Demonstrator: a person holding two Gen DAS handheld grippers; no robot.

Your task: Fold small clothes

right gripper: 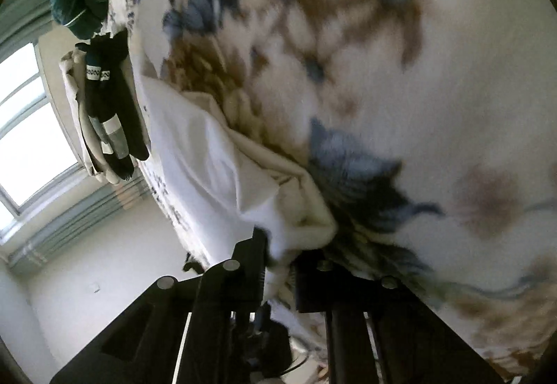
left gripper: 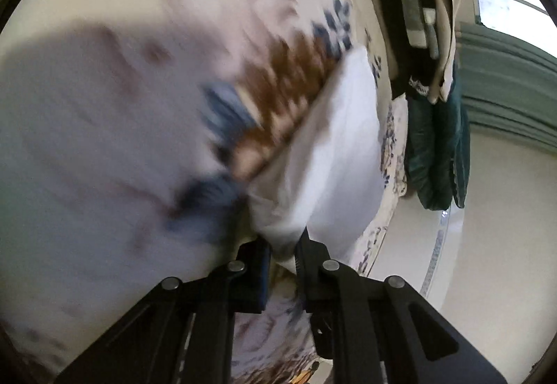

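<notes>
A: Right in front of your left lens, the left gripper (left gripper: 283,250) is clenched on a bunched corner of the white cloth (left gripper: 330,154). Fabric fills the gap between the jaws.

B: And the right one?

A: Same story. Your right gripper (right gripper: 280,255) has another bunch of the white cloth (right gripper: 222,154) pinched between its jaws, hard against the bedspread (right gripper: 435,53).

B: Where is the cloth itself?

A: It lies on the floral bedspread (left gripper: 104,105), near the bed's edge, stretching away from both grippers. It looks creased and doubled over, but the blur keeps me from telling how many layers.

B: How far along are you, then?

A: I'd judge mid-fold on this piece: you have two points held, and the cloth isn't yet a neat flat shape. Beyond it, a stack (left gripper: 417,25) of dark and cream items sits at the bed's edge, with a green garment (left gripper: 435,147) beside it. Whether those are finished, I can't say.

B: And your pose?

A: Both grippers are low, close to the bedspread, pointing along it. Both views are strongly rolled, so your wrists appear tilted.
</notes>
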